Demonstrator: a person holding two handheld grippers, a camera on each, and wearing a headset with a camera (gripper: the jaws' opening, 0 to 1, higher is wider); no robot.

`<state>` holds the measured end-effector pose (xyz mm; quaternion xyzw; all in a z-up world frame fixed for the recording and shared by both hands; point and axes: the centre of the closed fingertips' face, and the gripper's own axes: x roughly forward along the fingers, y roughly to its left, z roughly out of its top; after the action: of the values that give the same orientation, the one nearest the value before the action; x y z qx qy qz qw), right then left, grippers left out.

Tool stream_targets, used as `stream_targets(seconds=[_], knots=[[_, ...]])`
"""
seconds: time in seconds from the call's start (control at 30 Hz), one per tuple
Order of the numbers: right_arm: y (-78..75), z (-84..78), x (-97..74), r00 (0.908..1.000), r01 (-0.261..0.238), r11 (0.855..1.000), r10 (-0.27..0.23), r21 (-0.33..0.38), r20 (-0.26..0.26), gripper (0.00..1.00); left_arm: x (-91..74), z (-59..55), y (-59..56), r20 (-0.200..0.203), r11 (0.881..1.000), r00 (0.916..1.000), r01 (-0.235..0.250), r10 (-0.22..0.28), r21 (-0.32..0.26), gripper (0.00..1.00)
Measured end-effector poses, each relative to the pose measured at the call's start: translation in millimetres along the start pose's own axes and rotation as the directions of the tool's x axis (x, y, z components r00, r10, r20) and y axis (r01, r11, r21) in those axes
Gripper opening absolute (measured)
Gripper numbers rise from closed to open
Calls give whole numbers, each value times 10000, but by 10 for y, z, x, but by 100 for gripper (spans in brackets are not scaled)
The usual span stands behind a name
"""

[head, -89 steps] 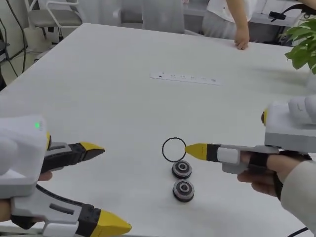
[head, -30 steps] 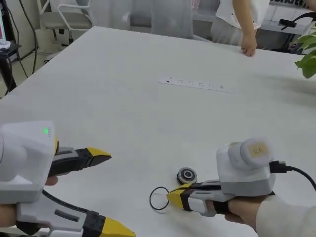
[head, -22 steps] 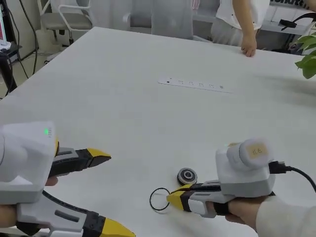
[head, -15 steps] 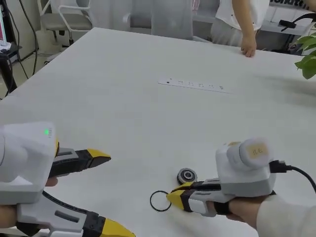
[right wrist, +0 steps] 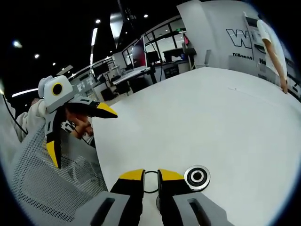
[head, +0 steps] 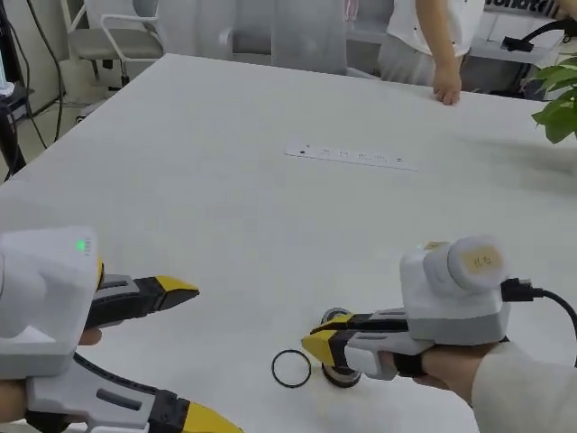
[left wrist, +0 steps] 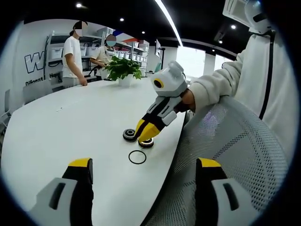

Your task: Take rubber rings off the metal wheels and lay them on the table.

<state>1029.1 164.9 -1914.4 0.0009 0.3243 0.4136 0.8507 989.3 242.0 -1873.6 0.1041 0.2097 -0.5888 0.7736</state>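
Currently the thin black rubber ring [head: 274, 369] lies flat and free on the white table [head: 225, 180], just left of the right gripper [head: 317, 341] and not touching it. Half a second ago the ring sat against that gripper's yellow tips; three seconds ago it was at those tips on the far side of the two wheels.

The right gripper now stands over the two small round dark-rimmed metal wheels. The nearer metal wheel [head: 343, 376] is partly hidden beneath it, and the farther metal wheel [head: 334, 316] shows just behind it.

- Right gripper view: the jaws stand almost together, with a narrow gap between the yellow tips and nothing held. The ring [right wrist: 150, 191] shows through that gap, and one wheel [right wrist: 196, 176] lies just to the right.
- Left gripper view: the left gripper [left wrist: 144, 165] has its jaws spread wide and holds nothing. The ring [left wrist: 129, 157] lies nearer than both wheels.
- Head view: the left gripper [head: 194, 356] is well apart from the ring — on the left, unchanged in place and spread.

Legible writing: a large dark wall lettering [left wrist: 33, 61] begins with "W". The smaller line beneath it cannot be read.
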Motion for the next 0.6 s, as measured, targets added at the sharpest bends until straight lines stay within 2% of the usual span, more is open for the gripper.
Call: stream_targets(seconds=[0.17,0.33,0.5,0.6], knots=[[-3,167,-86,9984,35,9997,-20,-255,568,8,6,0,-20,-54,10000,9999,86,-86,22,88],[-7,344,-200,9926,-60,9997,89,-237,1213,9,-11,87,-17,293,9999,9995,121,-118,-94,89],[-129,502,-354,9801,172,9998,-194,126,1975,11,-26,178,-40,302,9998,9994,145,-149,131,89],[-202,544,-437,9739,285,9991,-350,323,2244,12,-28,276,-72,271,9986,9992,277,-290,453,90]])
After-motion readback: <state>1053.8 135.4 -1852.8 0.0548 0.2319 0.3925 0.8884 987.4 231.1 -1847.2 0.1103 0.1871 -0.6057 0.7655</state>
